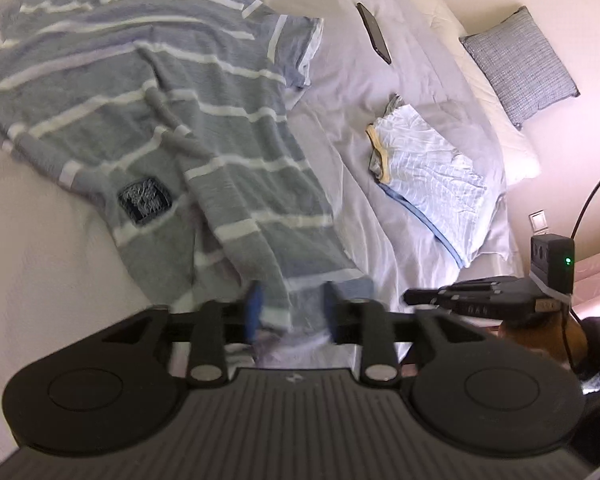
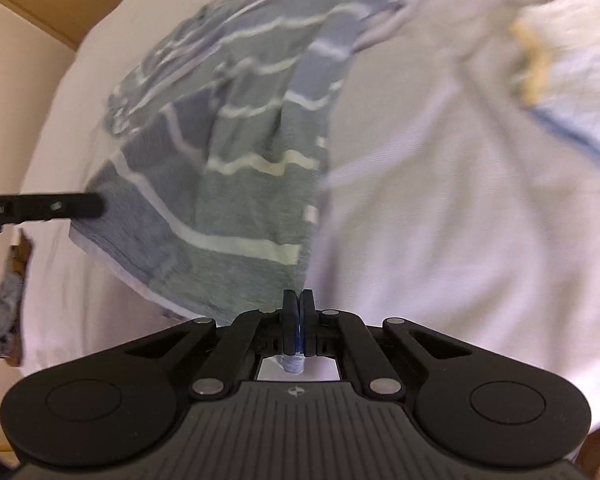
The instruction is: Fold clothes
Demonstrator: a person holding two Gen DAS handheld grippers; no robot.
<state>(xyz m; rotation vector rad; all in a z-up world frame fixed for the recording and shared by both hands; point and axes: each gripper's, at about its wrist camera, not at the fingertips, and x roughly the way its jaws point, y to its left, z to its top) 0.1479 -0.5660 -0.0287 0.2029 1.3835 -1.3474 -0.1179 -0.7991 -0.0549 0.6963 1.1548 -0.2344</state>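
Left wrist view: the left gripper [image 1: 290, 314] has its blue-padded fingers [image 1: 254, 312] spread wide, with the hem of the striped sweater [image 1: 204, 132] lying between them but not pinched. The sweater is a soft grey-blue knit with thin white bands and a dark square patch [image 1: 145, 201], sprawled in loose ridges across the pale, creased bed sheet [image 1: 380, 264]. Beside it, well apart, sits a folded light-blue garment [image 1: 428, 172] with a fine grid texture and yellow trim. A slim dark phone [image 1: 374, 33] lies further up the bed, and a checked grey cushion [image 1: 520, 64] leans near the wall.

In the right wrist view, the right gripper [image 2: 299, 320] is clamped on a corner of the sweater's hem, a tuft of knit poking out behind the closed black jaws. The cloth stretches up from there in a taut, blurred fold.
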